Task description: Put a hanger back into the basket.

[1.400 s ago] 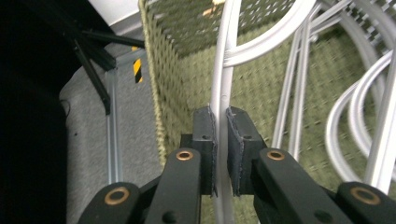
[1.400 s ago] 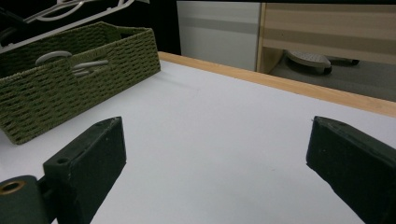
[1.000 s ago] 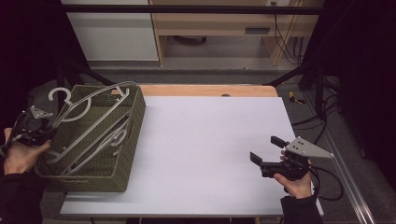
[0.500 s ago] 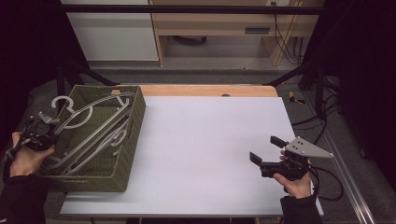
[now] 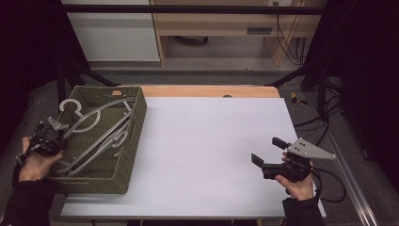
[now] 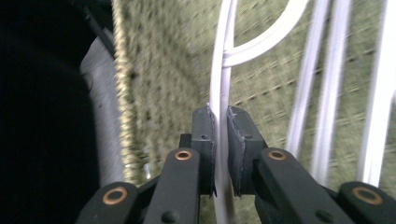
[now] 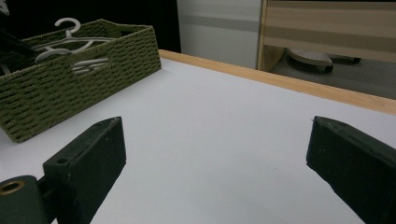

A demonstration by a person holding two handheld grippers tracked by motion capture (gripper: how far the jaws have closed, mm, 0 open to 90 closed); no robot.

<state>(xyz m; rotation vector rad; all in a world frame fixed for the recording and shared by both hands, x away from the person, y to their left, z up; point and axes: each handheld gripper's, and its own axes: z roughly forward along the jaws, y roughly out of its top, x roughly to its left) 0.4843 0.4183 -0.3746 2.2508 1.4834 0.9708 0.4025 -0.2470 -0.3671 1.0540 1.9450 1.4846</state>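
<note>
**Hanger pinched at the basket's edge**

While my left gripper [image 6: 221, 135] is clenched on the thin white bar of a hanger [image 5: 89, 123], that hanger lies in the green woven basket [image 5: 134, 136] at the table's [image 5: 211, 155] left end, its hook poking over the far corner. My right gripper [image 5: 268, 162] hovers over the table with jaws spread wide, holding nothing. Other hangers [image 5: 106, 143] lie alongside, possibly crossed under mine; the blur hides it. If I lift now, they could snag, dragging the basket or twisting the bar from my pads.
</note>
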